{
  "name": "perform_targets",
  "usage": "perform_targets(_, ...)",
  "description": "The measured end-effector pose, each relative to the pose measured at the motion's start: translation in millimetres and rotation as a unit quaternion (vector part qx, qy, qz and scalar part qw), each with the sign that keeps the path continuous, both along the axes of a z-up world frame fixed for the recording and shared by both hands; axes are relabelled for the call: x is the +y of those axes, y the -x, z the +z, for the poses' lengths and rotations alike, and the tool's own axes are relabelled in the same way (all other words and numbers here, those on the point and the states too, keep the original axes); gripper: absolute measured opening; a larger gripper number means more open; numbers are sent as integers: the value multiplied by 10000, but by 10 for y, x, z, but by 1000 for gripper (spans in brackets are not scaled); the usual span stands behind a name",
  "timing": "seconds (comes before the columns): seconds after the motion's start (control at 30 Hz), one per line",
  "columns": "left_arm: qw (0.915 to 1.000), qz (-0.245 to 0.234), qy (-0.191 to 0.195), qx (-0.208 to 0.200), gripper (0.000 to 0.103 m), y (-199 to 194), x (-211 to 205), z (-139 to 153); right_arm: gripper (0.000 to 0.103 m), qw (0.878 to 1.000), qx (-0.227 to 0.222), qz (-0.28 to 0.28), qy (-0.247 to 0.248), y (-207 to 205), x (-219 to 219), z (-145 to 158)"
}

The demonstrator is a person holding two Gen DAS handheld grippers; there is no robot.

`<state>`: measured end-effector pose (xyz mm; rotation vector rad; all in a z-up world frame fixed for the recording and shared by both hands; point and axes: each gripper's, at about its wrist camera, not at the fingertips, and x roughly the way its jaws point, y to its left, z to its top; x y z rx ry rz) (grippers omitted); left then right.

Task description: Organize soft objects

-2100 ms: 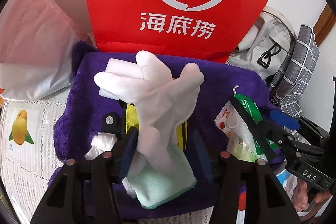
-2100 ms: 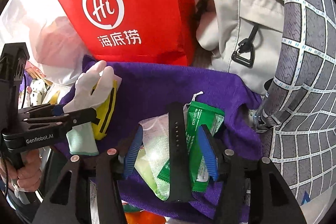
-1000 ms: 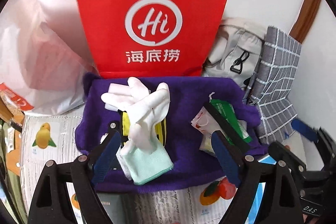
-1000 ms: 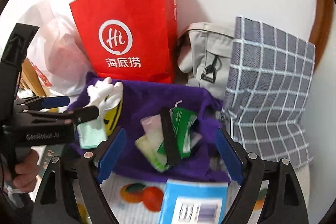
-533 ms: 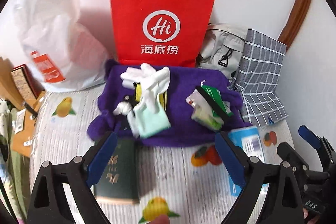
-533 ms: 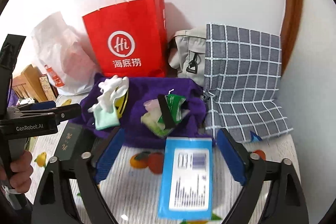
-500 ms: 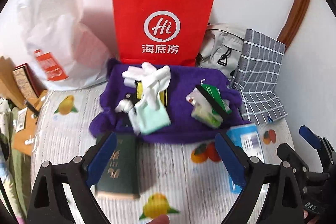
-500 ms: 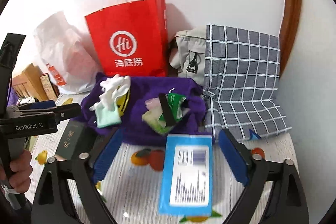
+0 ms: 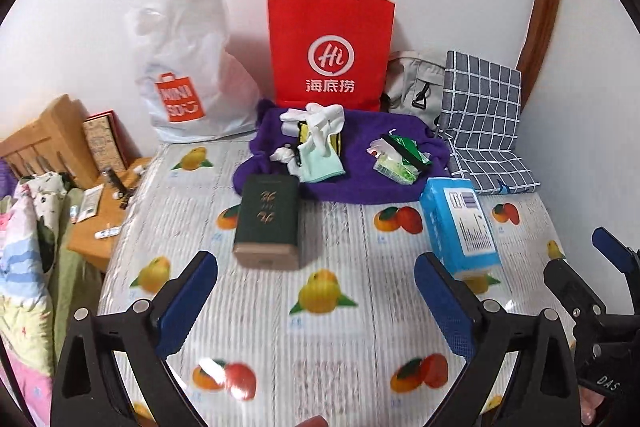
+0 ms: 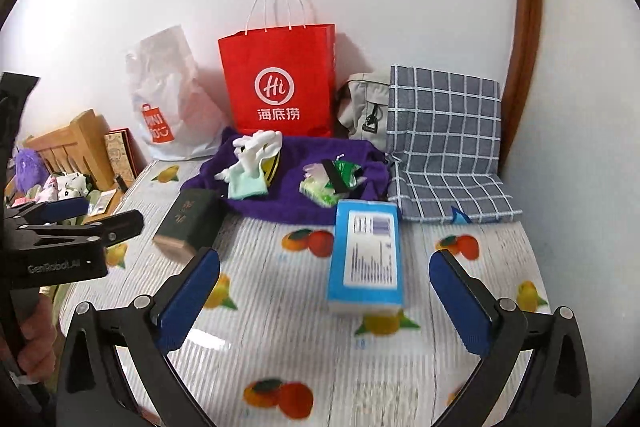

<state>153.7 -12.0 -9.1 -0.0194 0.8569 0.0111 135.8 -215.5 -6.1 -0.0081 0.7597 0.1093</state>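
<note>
A purple towel [image 9: 352,183] [image 10: 288,199] lies at the far side of the fruit-print table. On its left lies a white glove with a mint cuff [image 9: 320,147] [image 10: 250,167] over a yellow item. On its right lies a pile of green and clear packets with a black strap [image 9: 398,157] [image 10: 330,181]. My left gripper [image 9: 316,295] is open and empty, well back from the towel. My right gripper [image 10: 324,287] is open and empty too, with the blue tissue pack [image 10: 364,255] between its fingers' line of sight.
A dark green box [image 9: 268,221] and the blue tissue pack [image 9: 460,227] lie on the table in front of the towel. A red paper bag [image 9: 330,51], a white plastic bag [image 9: 188,83], a beige bag [image 9: 416,83] and a grey checked cloth [image 9: 486,131] stand along the wall.
Both grippers have let go of the glove and the packets, opened wide and pulled far back from the towel. The whole table is in view now.
</note>
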Motion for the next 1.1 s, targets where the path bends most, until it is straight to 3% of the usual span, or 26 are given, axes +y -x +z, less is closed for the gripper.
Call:
perform_targets(0.3, 9992, -3, 33, -390, 100, 738, -33, 180, 103, 9999, -141, -71, -12, 685, -112, 122)
perform_targets(0.53, 9984, 66, 9, -566, 100, 1095, -68, 228, 103, 9996, -233, -82, -128, 1049, -194, 201)
perform_targets(1.1, 9977, 30, 12, -671, 100, 1260, -142, 293, 103, 9994, -309, -111, -118, 1198, -230, 238)
